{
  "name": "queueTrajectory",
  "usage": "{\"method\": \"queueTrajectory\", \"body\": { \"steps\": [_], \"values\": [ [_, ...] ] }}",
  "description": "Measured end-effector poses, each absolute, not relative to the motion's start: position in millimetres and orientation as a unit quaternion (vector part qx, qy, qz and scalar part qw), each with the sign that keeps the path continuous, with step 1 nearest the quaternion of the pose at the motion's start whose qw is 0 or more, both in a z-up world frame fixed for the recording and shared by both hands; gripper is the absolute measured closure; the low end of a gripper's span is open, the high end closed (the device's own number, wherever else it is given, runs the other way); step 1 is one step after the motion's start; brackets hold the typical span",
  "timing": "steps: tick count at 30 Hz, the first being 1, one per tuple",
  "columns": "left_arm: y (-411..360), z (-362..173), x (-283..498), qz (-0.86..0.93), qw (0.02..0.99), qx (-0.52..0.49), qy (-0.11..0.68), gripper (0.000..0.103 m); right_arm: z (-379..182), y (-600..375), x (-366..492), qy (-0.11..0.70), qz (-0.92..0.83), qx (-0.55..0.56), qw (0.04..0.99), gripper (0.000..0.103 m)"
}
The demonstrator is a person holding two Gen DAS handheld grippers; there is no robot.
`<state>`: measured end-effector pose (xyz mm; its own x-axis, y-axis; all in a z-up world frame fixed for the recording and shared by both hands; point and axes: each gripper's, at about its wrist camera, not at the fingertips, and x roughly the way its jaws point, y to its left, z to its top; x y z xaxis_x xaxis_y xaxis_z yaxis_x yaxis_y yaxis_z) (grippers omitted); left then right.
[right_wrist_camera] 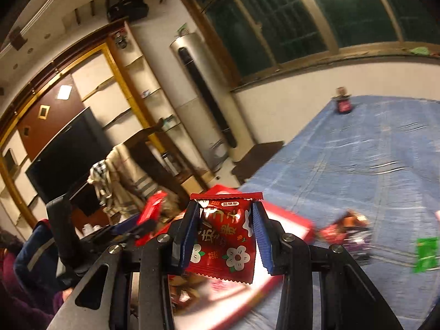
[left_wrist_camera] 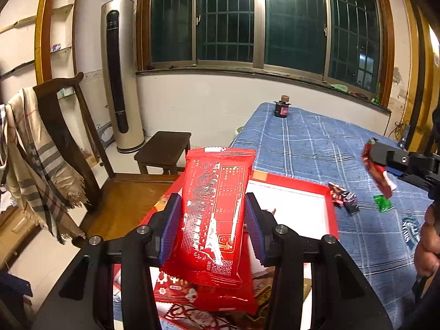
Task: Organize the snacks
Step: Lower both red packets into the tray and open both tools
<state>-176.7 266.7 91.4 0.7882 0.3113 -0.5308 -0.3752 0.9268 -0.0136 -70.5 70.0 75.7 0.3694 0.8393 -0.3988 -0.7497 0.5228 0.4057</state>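
My left gripper [left_wrist_camera: 213, 206] is shut on a large red snack packet [left_wrist_camera: 214, 211] and holds it above a red-rimmed box [left_wrist_camera: 331, 211] with a white floor. Several red packets lie in the box's near end. My right gripper [right_wrist_camera: 225, 220] is shut on a smaller red packet with white flowers [right_wrist_camera: 222, 242], raised over the same box [right_wrist_camera: 302, 228]. The right gripper also shows at the right edge of the left wrist view [left_wrist_camera: 382, 165], with its packet hanging from it. The left gripper shows at left in the right wrist view [right_wrist_camera: 143, 220].
Loose snacks lie on the blue checked tablecloth [left_wrist_camera: 316, 143]: a dark wrapped one [left_wrist_camera: 343, 196], a green one [left_wrist_camera: 382, 203]. A small dark jar [left_wrist_camera: 282, 107] stands at the far end. A wooden chair with a scarf [left_wrist_camera: 41, 159] and a stool [left_wrist_camera: 165, 148] stand at left.
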Motion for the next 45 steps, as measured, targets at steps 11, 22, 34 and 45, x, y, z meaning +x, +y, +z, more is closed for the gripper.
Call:
{"method": "queueTrajectory", "body": {
  "steps": [11,22,34,45],
  "values": [
    [254.5,79.1,-163.4,0.175,0.942,-0.03,0.286,0.058,15.4,131.9,-77.0,0.346,0.495,0.066,0.794,0.063],
    [253.6,68.0,-146.9,0.186,0.934,-0.025,0.306,0.058,-2.4,131.0,-60.6,0.36,0.464,0.062,0.807,0.063],
    [256.1,63.1,-142.9,0.212,0.923,-0.022,0.32,0.058,-5.8,134.7,-62.0,0.358,0.453,0.051,0.815,0.06],
    [246.0,71.2,-148.6,0.219,0.922,-0.012,0.32,0.04,1.7,114.2,-50.1,0.354,0.429,0.093,0.826,0.059]
  ]
}}
